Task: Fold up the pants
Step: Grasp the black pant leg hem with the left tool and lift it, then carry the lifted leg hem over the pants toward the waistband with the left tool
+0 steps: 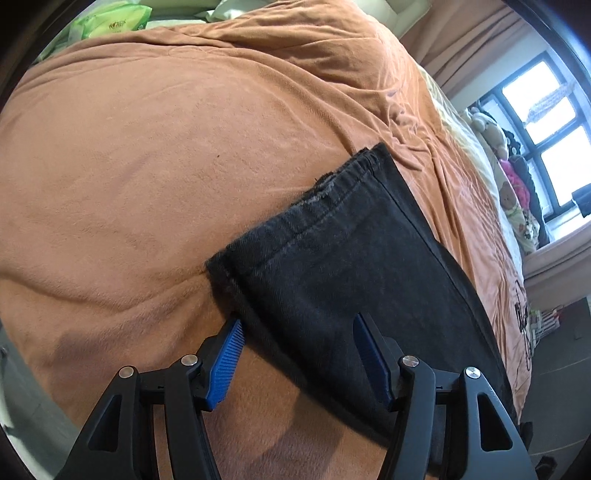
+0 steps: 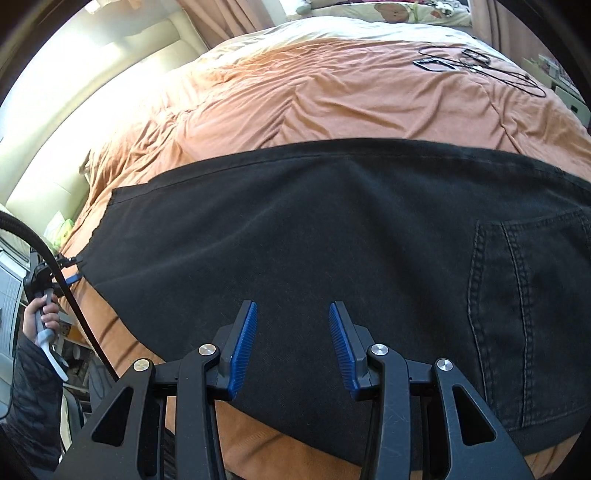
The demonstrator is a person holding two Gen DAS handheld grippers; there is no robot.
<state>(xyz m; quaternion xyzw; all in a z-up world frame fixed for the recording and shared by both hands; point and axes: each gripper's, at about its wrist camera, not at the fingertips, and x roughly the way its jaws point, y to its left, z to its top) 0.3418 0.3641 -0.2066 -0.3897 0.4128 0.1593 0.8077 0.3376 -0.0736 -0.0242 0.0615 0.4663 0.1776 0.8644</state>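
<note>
Black denim pants (image 2: 314, 229) lie flat across an orange bedspread (image 2: 314, 99), with a stitched back pocket (image 2: 528, 295) at the right. In the left wrist view one leg ends in a frayed hem (image 1: 295, 218). My left gripper (image 1: 298, 323) stands open at that leg's near edge. Its left pad (image 1: 225, 362) is over the bedspread and its right pad (image 1: 371, 358) is over the cloth, neither pressing. In the right wrist view a hand (image 2: 40, 317) holds the left gripper (image 2: 70, 271) at the hem. My right gripper (image 2: 293, 306) hovers open over the pants' middle.
Green packets (image 1: 110, 22) lie at the bed's far side. Stuffed toys (image 1: 513, 192) sit along a window ledge. A dark flat object with a black cable (image 2: 461, 64) rests on the far bedspread. A cream padded headboard (image 2: 110, 74) borders the bed.
</note>
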